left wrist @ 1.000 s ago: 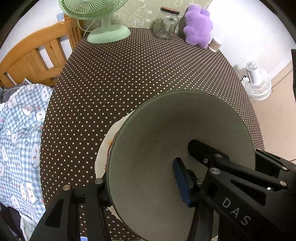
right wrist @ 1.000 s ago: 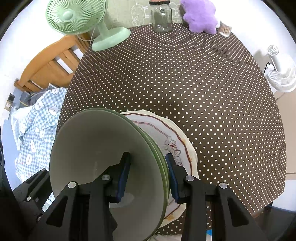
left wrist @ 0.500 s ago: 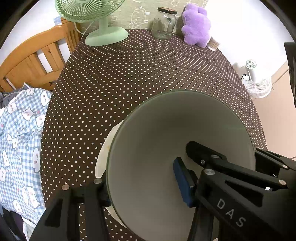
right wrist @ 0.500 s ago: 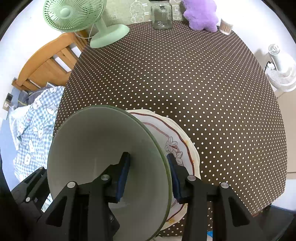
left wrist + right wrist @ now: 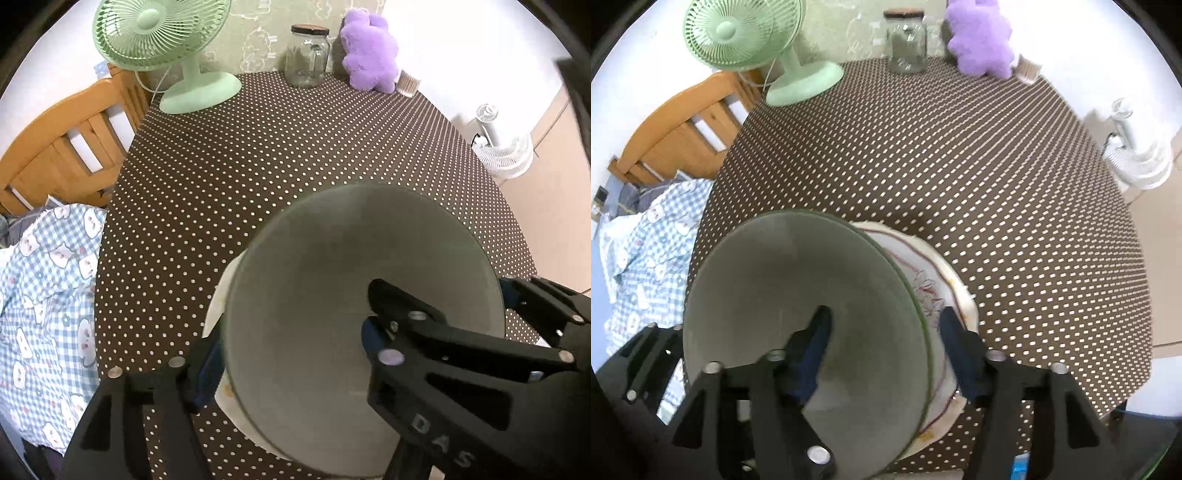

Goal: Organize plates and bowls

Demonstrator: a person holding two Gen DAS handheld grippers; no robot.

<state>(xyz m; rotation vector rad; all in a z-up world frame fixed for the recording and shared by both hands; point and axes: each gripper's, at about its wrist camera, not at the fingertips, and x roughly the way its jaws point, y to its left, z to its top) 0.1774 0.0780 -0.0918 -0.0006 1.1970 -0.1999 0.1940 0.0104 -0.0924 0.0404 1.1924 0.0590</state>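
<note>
A grey-green bowl fills the lower part of both wrist views, held tilted above a cream plate with a red floral rim on the dotted table. My left gripper grips the bowl's rim, one finger inside and one outside. My right gripper stands wide around the bowl's opposite rim, with a gap between its right finger and the rim. The bowl hides most of the plate.
The round table has a brown polka-dot cloth. At its far edge stand a green fan, a glass jar and a purple plush toy. A wooden chair with checked fabric is left; a white floor fan right.
My right gripper's fingers have spread apart, letting go of the bowl's rim. Both views have risen and tipped back a little.
</note>
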